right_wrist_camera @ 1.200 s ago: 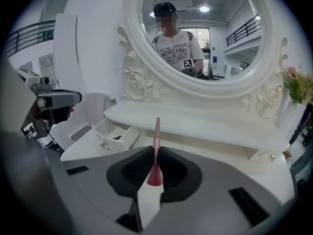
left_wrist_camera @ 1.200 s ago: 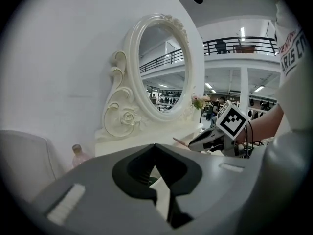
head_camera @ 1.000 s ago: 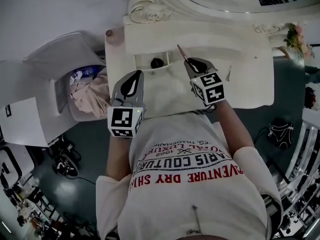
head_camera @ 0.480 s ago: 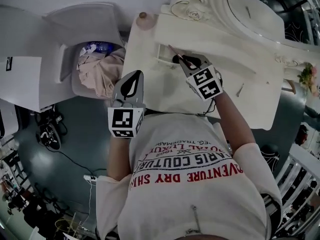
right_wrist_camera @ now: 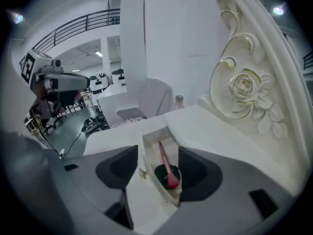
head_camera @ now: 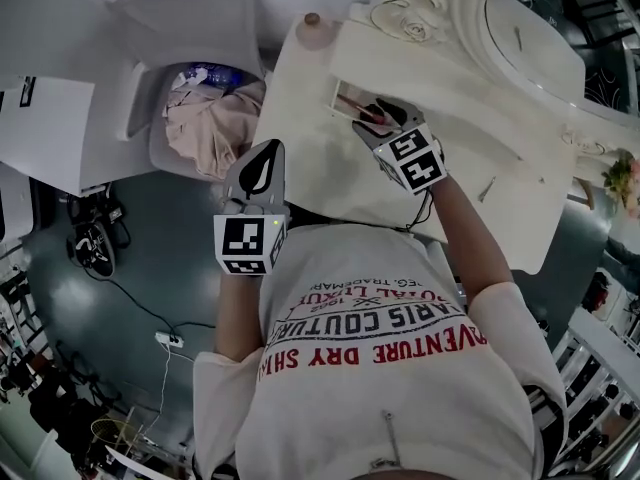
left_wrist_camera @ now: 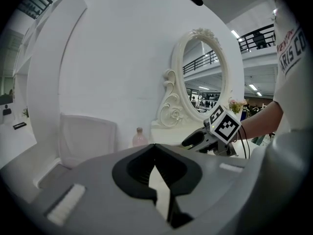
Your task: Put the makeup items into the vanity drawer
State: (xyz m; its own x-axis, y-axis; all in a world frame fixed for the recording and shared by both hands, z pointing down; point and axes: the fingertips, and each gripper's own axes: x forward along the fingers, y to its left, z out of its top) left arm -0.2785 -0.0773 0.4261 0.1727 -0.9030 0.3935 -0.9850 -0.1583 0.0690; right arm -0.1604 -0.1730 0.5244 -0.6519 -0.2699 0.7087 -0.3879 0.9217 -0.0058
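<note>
My right gripper (right_wrist_camera: 158,150) hangs over the open drawer (right_wrist_camera: 146,146). Its jaws stand wide apart and have just been opening, and nothing is pinched between them. In the right gripper view the brush (right_wrist_camera: 163,156) lies in the drawer below the gap. Its red head is at six o'clock and its handle runs toward twelve, across a dark round compact (right_wrist_camera: 157,173). A small gold knob (right_wrist_camera: 142,172) sits on the drawer front at nine o'clock of the compact.

My left gripper (left_wrist_camera: 155,148) has its jaws together and holds nothing. In the head view it is off the near edge of the vanity (head_camera: 320,158), at seven o'clock of the right gripper.

A pink bottle (head_camera: 312,20) stands on the vanity corner, at eleven o'clock of the drawer. A thin stick (head_camera: 487,189) lies on the vanity top at four o'clock of the right gripper, well apart from it. I cannot tell what the stick is.
</note>
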